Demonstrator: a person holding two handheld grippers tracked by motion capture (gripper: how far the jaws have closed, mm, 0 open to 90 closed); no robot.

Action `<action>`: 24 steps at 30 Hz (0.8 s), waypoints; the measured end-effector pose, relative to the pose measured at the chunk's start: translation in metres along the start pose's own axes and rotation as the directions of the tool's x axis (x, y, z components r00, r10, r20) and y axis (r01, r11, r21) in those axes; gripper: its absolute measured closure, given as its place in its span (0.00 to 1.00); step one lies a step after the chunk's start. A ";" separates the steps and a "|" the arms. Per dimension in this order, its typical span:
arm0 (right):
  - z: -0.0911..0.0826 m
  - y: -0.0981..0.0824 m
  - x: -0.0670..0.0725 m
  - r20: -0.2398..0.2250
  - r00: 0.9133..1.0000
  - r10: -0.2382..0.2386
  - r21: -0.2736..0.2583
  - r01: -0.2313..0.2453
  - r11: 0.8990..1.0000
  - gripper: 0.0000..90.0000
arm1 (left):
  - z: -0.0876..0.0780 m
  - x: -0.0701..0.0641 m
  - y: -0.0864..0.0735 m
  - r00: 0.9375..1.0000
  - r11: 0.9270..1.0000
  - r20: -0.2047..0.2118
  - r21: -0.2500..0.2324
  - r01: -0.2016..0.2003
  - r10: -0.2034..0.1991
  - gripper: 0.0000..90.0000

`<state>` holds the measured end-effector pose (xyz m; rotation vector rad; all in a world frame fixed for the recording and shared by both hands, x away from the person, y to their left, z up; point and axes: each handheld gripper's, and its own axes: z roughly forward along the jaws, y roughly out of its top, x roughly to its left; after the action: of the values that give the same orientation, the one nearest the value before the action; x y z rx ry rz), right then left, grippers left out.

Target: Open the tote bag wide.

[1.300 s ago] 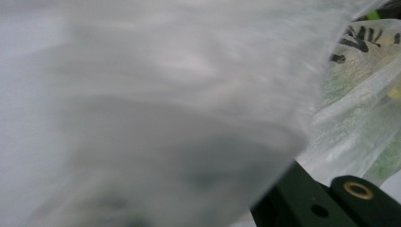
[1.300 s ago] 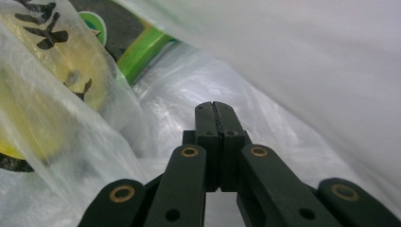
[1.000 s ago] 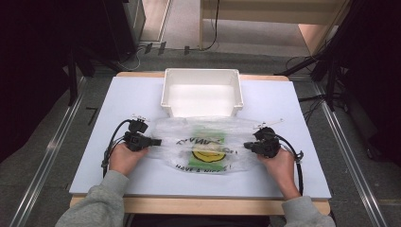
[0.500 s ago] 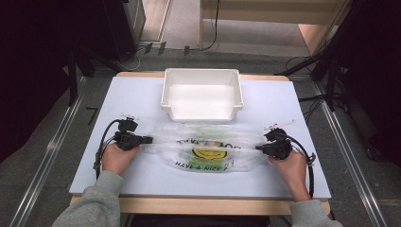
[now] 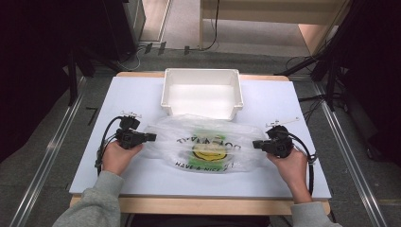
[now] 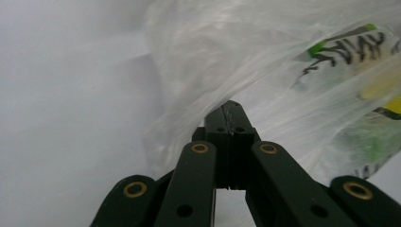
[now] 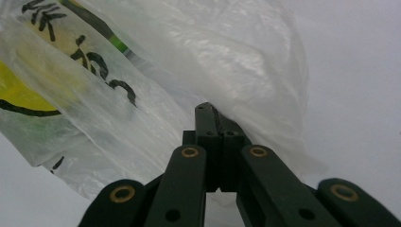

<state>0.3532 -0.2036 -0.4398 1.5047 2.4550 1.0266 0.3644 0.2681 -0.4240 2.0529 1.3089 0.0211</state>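
Observation:
A clear plastic bag (image 5: pixel 203 144) with a yellow smiley face and black lettering lies stretched across the middle of the white table (image 5: pixel 137 94). My left gripper (image 5: pixel 152 137) is shut on the bag's left edge; in the left gripper view its jaws (image 6: pixel 231 108) meet with the plastic film (image 6: pixel 265 56) pinched at their tips. My right gripper (image 5: pixel 255 144) is shut on the right edge, and the film (image 7: pixel 156 75) drapes over its closed tips (image 7: pixel 209 109). A hand holds each gripper from below.
A white rectangular bin (image 5: pixel 202 108) stands just behind the bag, its front wall touching or nearly touching the plastic. Bare table lies left of the left hand, right of the right hand and along the front edge. Dark stands flank the table.
The two grippers have drawn apart, left one leftward and right one rightward. The bag between them has spread wider and flatter.

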 end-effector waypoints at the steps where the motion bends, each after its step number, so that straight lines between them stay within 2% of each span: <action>1: -0.004 0.002 0.004 -0.010 1.000 -0.008 -0.013 0.008 1.000 1.00 | -0.001 -0.004 0.001 1.000 1.000 0.014 0.005 -0.011 0.011 1.00; 5: -0.010 0.005 0.011 -0.024 1.000 -0.013 -0.032 0.012 0.999 1.00 | -0.002 -0.012 0.004 0.999 1.000 0.026 -0.008 -0.025 0.025 1.00; 7: -0.012 0.011 0.018 -0.032 0.999 -0.038 -0.046 0.037 0.998 1.00 | -0.002 -0.021 0.010 0.998 0.999 0.038 -0.014 -0.052 0.053 1.00; 11: -0.010 0.019 0.027 -0.043 0.998 -0.051 -0.049 0.049 0.998 1.00 | 0.000 -0.033 0.018 0.995 0.996 0.050 -0.011 -0.084 0.085 1.00; 19: -0.002 0.026 0.045 -0.058 0.995 -0.081 -0.038 0.079 0.996 1.00 | 0.008 -0.043 0.031 0.992 0.995 0.079 -0.009 -0.103 0.103 1.00; 24: 0.008 0.030 0.054 -0.075 0.993 -0.092 -0.026 0.091 0.996 1.00 | 0.015 -0.050 0.037 0.989 0.992 0.080 -0.002 -0.122 0.122 1.00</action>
<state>0.3512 -0.1472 -0.4142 1.3572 2.5282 1.1099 0.3743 0.2101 -0.3984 2.1117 1.1339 -0.0078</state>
